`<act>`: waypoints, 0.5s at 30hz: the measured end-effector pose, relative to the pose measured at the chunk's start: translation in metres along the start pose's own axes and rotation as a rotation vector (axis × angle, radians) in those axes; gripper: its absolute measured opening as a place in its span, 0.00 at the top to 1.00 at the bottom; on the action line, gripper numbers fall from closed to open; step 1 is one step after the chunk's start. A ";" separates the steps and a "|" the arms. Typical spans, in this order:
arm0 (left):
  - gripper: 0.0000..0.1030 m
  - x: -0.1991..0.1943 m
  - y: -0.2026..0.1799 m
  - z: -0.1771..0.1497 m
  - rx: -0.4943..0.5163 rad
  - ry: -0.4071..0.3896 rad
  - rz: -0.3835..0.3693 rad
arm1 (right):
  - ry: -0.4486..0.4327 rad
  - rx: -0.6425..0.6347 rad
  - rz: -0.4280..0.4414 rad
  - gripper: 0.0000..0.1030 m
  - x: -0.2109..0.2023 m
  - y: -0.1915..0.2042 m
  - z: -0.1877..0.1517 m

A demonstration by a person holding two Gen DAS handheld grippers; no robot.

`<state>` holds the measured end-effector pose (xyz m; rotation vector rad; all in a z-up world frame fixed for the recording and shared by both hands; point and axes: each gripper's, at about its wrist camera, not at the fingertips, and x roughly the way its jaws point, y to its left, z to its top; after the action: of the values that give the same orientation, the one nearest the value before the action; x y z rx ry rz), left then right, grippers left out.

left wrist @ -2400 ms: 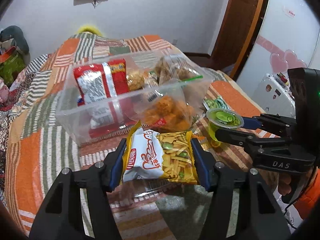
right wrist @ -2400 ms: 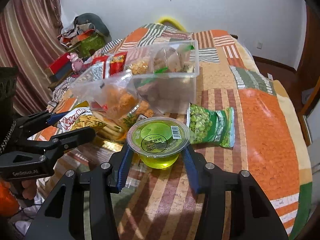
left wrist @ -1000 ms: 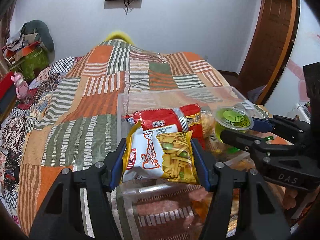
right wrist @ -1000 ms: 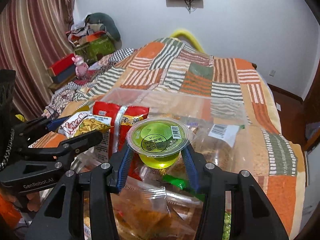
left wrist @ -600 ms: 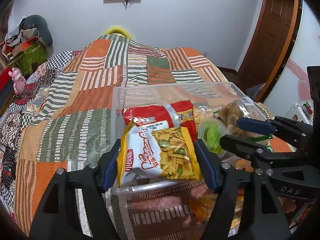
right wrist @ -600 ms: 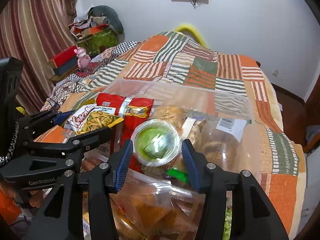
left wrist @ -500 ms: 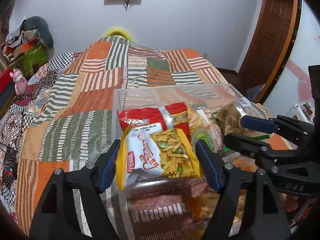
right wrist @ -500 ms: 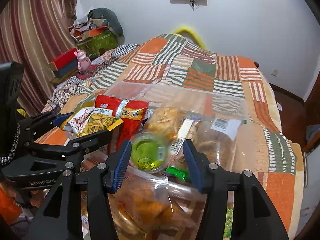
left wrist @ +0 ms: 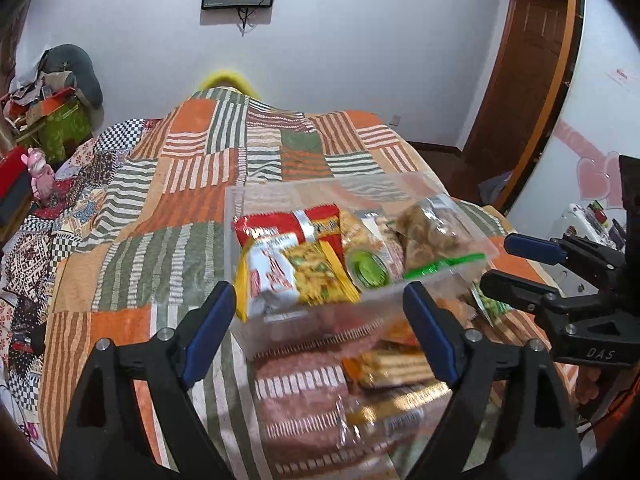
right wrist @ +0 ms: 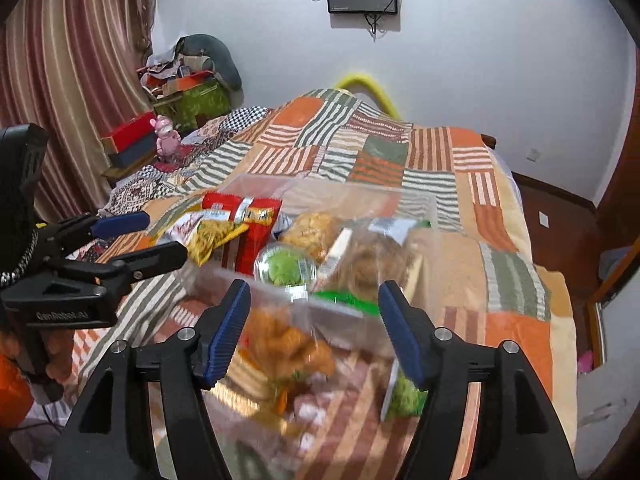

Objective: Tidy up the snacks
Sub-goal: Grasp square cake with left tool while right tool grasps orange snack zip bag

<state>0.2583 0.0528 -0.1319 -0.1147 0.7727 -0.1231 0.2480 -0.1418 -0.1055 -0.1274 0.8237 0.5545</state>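
Note:
A clear plastic box (left wrist: 236,216) stands on the patchwork bed and holds several snacks. The yellow-and-white snack bag (left wrist: 292,276) lies at its near left corner, in front of a red packet (left wrist: 288,224). The green jelly cup (left wrist: 366,270) lies on its side beside it; it also shows in the right wrist view (right wrist: 286,266). My left gripper (left wrist: 320,328) is open and empty just before the box. My right gripper (right wrist: 314,328) is open and empty too, and shows at the right of the left wrist view (left wrist: 516,264).
Loose snacks lie on the bed in front of the box: an orange puff bag (right wrist: 288,344), cracker packs (left wrist: 392,368) and a green pea bag (right wrist: 404,396). The bed edge and floor are to the right. Clutter and a curtain (right wrist: 60,80) stand at the left.
Both grippers opened over the box. The snack bag and the jelly cup dropped into it, and both grippers drew back toward me with their fingers spread wider.

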 end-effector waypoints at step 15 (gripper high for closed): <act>0.15 0.023 0.009 -0.039 -0.042 0.129 -0.026 | 0.142 -0.003 0.035 0.35 0.052 0.016 -0.027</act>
<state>0.2478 0.0559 -0.1764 -0.1579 0.9030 -0.1398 0.2505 -0.1152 -0.1597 -0.1566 0.9643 0.5849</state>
